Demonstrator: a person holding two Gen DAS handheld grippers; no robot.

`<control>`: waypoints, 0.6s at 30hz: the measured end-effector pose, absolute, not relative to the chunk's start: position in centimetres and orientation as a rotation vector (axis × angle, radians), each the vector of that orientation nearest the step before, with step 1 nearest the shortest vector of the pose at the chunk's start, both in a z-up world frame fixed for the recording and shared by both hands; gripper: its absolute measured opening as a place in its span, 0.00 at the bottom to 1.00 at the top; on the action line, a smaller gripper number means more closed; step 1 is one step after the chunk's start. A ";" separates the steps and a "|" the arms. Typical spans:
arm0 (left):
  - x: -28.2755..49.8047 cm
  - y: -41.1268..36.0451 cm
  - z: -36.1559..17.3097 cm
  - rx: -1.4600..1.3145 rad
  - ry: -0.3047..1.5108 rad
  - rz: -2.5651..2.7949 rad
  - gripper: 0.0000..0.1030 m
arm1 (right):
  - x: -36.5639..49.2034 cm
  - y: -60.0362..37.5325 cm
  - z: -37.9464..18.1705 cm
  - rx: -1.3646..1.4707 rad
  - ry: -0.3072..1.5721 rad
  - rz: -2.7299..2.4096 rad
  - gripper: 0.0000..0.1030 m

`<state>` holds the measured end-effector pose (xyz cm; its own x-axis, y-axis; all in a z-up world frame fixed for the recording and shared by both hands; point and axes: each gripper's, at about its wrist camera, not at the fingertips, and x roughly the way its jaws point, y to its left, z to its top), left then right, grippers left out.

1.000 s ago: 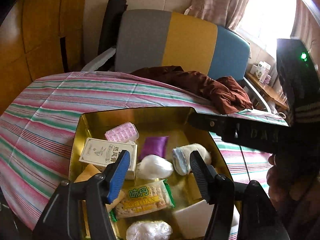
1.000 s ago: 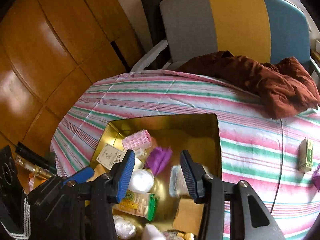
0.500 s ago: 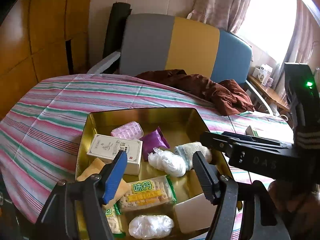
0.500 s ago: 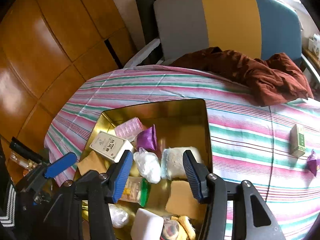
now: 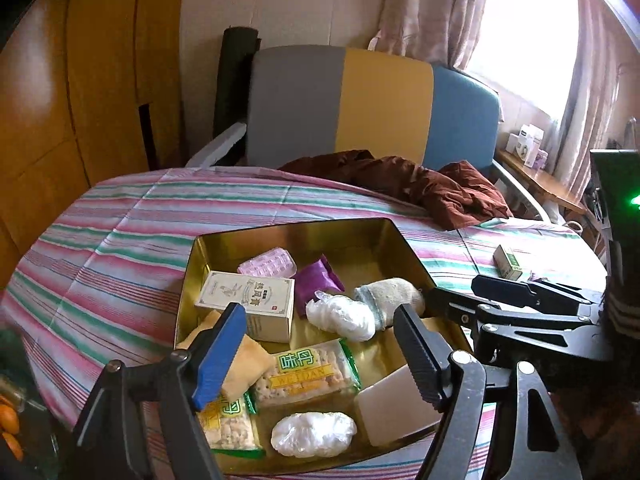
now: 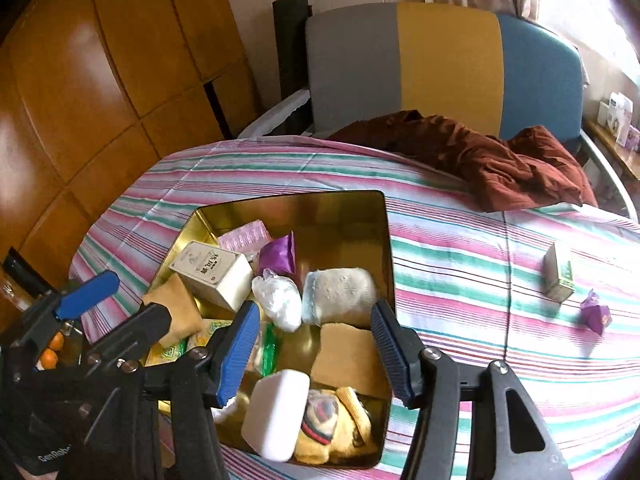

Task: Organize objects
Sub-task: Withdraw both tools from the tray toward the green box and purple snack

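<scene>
Gold tin (image 5: 288, 236) on striped surface (image 5: 120, 248) collects loose items; green box (image 6: 559, 272) outside. Left tongs (image 5: 316, 344) and right tongs (image 6: 314, 354) opening, empty, above tin.

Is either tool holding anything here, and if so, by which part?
Nothing is held. The left tool and right tool both hover over the gold tin with jaws opening and nothing gripped between them.

Our left gripper (image 5: 320, 344) is a black frame with silver screws, one blue ribbed pad and one black. Our right gripper (image 6: 316, 348) carries blue ribbed pads. Its black body (image 5: 616, 200) shows a green light.
</scene>
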<state>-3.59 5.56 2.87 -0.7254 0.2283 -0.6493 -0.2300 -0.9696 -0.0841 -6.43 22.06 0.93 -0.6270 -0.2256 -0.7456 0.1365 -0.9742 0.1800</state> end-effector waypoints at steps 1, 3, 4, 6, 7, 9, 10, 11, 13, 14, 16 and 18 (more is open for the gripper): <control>-3.4 5.7 3.0 -1.010 0.012 2.709 0.75 | -6.2 22.1 1.0 1.237 -0.156 -2.666 0.57; -3.1 5.9 3.3 -0.998 0.022 2.708 0.75 | -5.7 22.4 1.2 1.230 -0.157 -2.677 0.57; -2.9 6.1 3.4 -0.992 0.024 2.707 0.75 | -5.5 22.6 1.4 1.225 -0.152 -2.685 0.57; -2.6 6.3 3.6 -0.981 0.031 2.704 0.76 | -5.0 22.9 1.5 1.217 -0.141 -2.699 0.57; -2.4 6.5 3.7 -0.974 0.039 2.702 0.76 | -4.8 23.0 1.6 1.216 -0.138 -2.705 0.57; -2.1 6.9 3.9 -0.962 0.053 2.699 0.77 | -4.4 23.4 1.6 1.214 -0.138 -2.715 0.57; -1.9 7.1 4.0 -0.958 0.059 2.694 0.77 | -4.3 23.7 1.6 1.215 -0.140 -2.719 0.57; -1.8 7.3 4.0 -0.953 0.066 2.691 0.77 | -4.2 24.0 1.6 1.216 -0.145 -2.724 0.57; -1.4 7.7 4.2 -0.942 0.082 2.685 0.77 | -3.9 24.6 1.5 1.221 -0.157 -2.737 0.57; -1.3 8.0 4.3 -0.937 0.090 2.681 0.78 | -3.8 25.0 1.5 1.225 -0.166 -2.744 0.57; -1.2 8.4 4.4 -0.932 0.104 2.674 0.78 | -3.6 25.9 1.4 1.232 -0.188 -2.758 0.57; -0.9 8.9 4.4 -0.925 0.116 2.666 0.78 | -3.4 26.8 1.2 1.238 -0.207 -2.772 0.57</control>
<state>-0.95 8.92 4.44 -0.7408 0.2683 -0.6158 -0.3208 -0.9468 -0.0266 -3.38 26.85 1.24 -0.6649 -0.1446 -0.7328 0.0343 -0.9860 0.1634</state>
